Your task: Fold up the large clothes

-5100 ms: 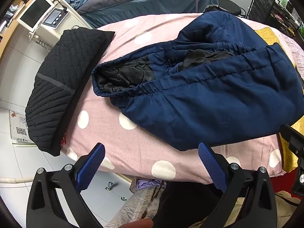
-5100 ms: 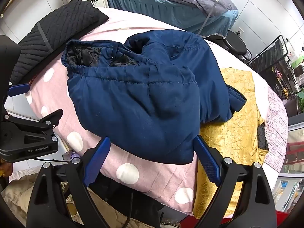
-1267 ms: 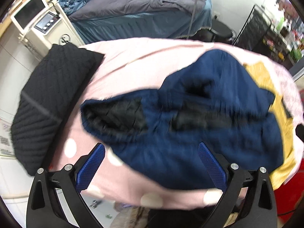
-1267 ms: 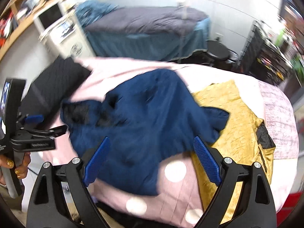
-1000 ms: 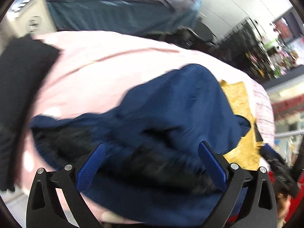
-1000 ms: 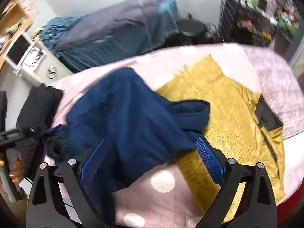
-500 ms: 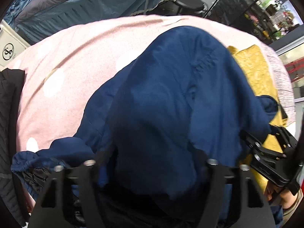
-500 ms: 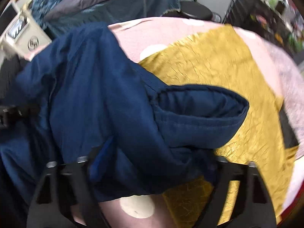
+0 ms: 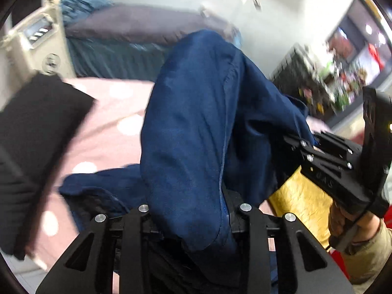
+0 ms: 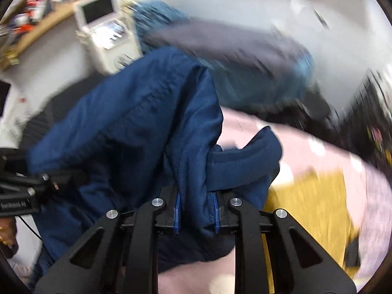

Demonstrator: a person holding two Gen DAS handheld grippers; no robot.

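A large navy padded jacket (image 9: 196,122) is lifted off the pink polka-dot bed (image 9: 110,122). My left gripper (image 9: 193,218) is shut on a thick fold of it, and the cloth hides the pads. My right gripper (image 10: 196,210) is shut on another fold of the jacket (image 10: 147,127), next to a ribbed cuff (image 10: 245,161). The right gripper also shows at the right of the left wrist view (image 9: 330,164), clamped on the jacket's edge. The left gripper shows at the left edge of the right wrist view (image 10: 22,188).
A black quilted garment (image 9: 31,132) lies on the bed's left side. A yellow garment (image 10: 313,208) lies on the right side. A second bed with a grey cover (image 9: 127,29) and a beige machine (image 10: 105,31) stand behind. A dark rack (image 9: 294,73) is at the far right.
Both grippers went from open above the jacket to shut on it. The jacket has been raised off the bed, and both views have swung upward with motion blur.
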